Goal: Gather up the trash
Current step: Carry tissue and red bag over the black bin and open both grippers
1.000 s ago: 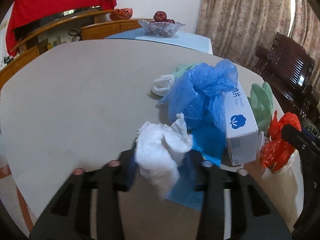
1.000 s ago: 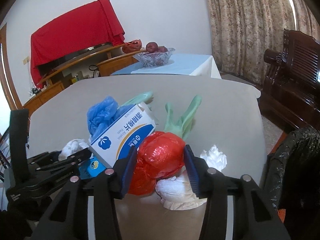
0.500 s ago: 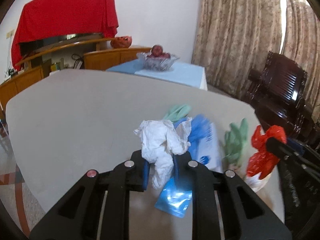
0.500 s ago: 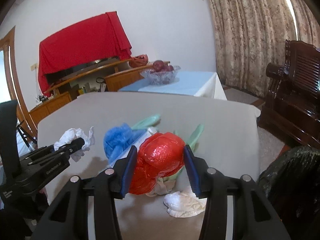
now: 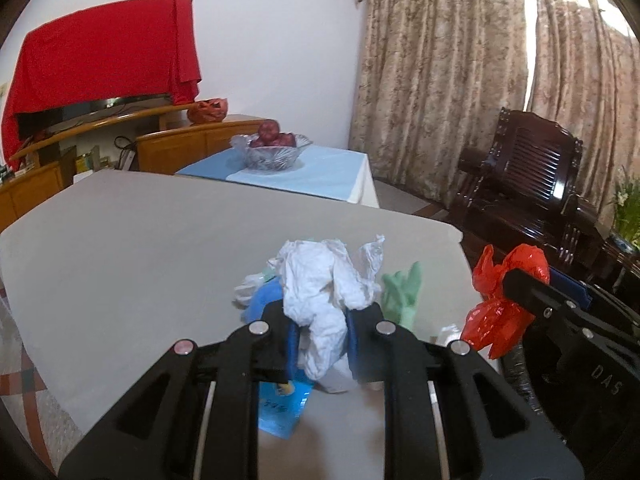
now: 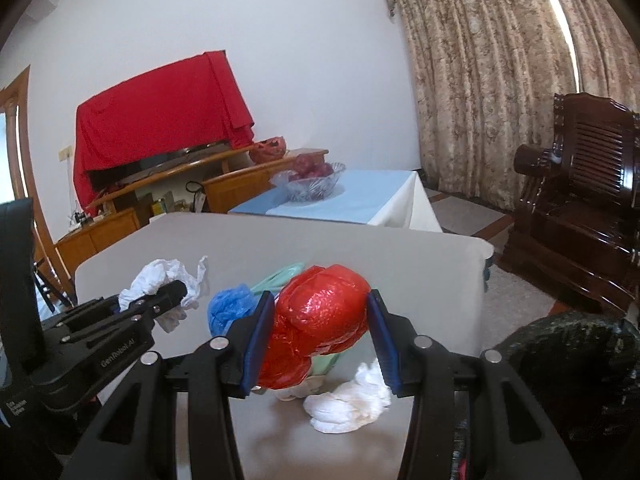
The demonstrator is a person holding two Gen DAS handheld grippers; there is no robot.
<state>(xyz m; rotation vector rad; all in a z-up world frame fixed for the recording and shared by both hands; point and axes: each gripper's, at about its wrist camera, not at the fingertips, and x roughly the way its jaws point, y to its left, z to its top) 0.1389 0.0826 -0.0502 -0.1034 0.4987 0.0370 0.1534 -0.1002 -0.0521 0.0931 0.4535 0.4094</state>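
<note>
Above a pale grey table [image 5: 120, 240], two black grippers each hold trash clear of the surface. The left gripper [image 5: 320, 340] is clamped on a crumpled white tissue wad [image 5: 324, 280], jaws nearly together w/ the paper bulging above them. The right gripper [image 6: 320, 336] is clamped on a red plastic bag [image 6: 320, 320] — blue pads pressing both sides, jaws about half apart. Still on the table: a blue plastic bag [image 6: 230, 306], a green glove [image 5: 402, 292], a blue packet [image 5: 280, 412] & another white tissue [image 6: 348, 400]. A black trash bag [image 6: 572, 360] sits at the table's right edge, near the right gripper. Background — glass fruit bowl [image 5: 272, 148], dark wooden chair [image 5: 528, 168].
</note>
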